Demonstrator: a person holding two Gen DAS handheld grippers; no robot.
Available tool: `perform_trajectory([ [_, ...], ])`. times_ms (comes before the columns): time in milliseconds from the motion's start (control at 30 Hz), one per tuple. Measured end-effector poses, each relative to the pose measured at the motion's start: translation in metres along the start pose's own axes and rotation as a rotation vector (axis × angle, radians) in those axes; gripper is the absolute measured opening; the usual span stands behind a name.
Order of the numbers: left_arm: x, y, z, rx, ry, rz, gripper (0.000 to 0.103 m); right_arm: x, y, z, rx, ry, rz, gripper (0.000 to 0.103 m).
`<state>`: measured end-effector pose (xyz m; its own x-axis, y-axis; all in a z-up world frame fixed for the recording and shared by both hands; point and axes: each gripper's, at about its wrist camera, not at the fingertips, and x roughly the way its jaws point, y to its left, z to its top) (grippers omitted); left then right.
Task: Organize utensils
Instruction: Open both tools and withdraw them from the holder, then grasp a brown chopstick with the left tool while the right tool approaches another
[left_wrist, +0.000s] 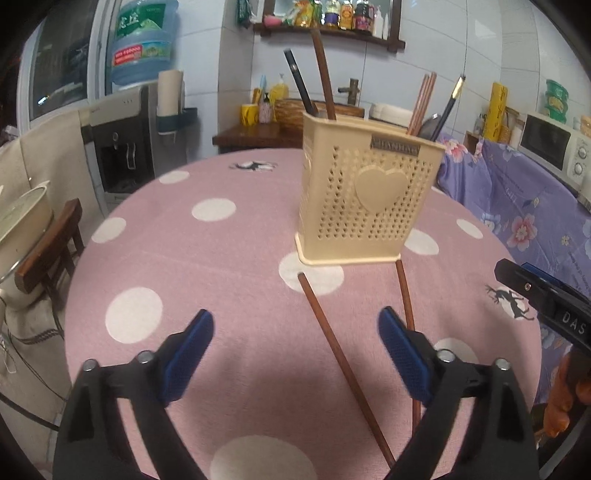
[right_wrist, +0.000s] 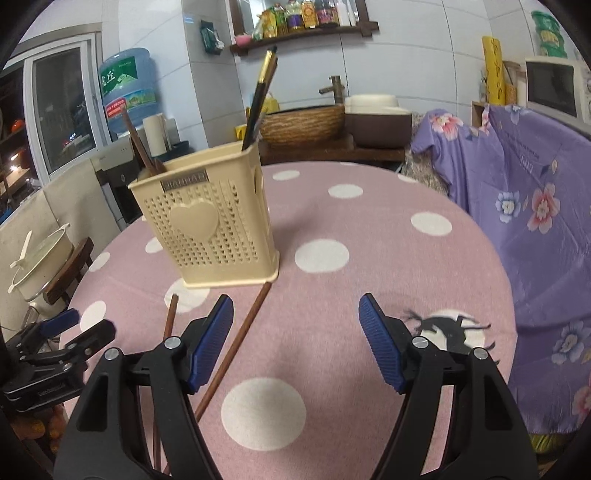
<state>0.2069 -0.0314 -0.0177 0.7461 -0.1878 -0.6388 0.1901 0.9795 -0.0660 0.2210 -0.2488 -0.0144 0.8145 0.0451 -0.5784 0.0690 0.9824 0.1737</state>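
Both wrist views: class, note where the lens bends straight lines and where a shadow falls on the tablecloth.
Left wrist view: the round table bulges, wall tiles curve at the edges, dark shadow lies between the left gripper fingers. Right wrist view: same fisheye bending, shadow under the right gripper.

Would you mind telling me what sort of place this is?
Most likely a home kitchen: a microwave, a water dispenser with its big bottle, and a shelf of sauce bottles on the tiled wall.

A beige heart-perforated holder (left_wrist: 364, 195) and reddish-brown chopsticks (left_wrist: 343, 365) sit on a pink, white-dotted tablecloth (left_wrist: 221, 258).
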Motion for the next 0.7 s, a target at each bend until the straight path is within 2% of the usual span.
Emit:
perform_trajectory([
  [100, 0.013, -0.003, 0.0, -0.018, 0.047, -0.025, 0.064, 0.001, -0.002, -0.008, 0.014, 0.014, -0.001, 0.071],
  [367, 0.043, -0.015, 0.005, -0.008, 0.131, -0.022, 0.047, 0.01, -0.01, -0.02, 0.055, 0.059, -0.006, 0.071],
  [700, 0.074, -0.017, 0.01, -0.008, 0.186, 0.02, 0.027, 0.011, -0.003, -0.021, 0.036, 0.063, -0.002, 0.071],
])
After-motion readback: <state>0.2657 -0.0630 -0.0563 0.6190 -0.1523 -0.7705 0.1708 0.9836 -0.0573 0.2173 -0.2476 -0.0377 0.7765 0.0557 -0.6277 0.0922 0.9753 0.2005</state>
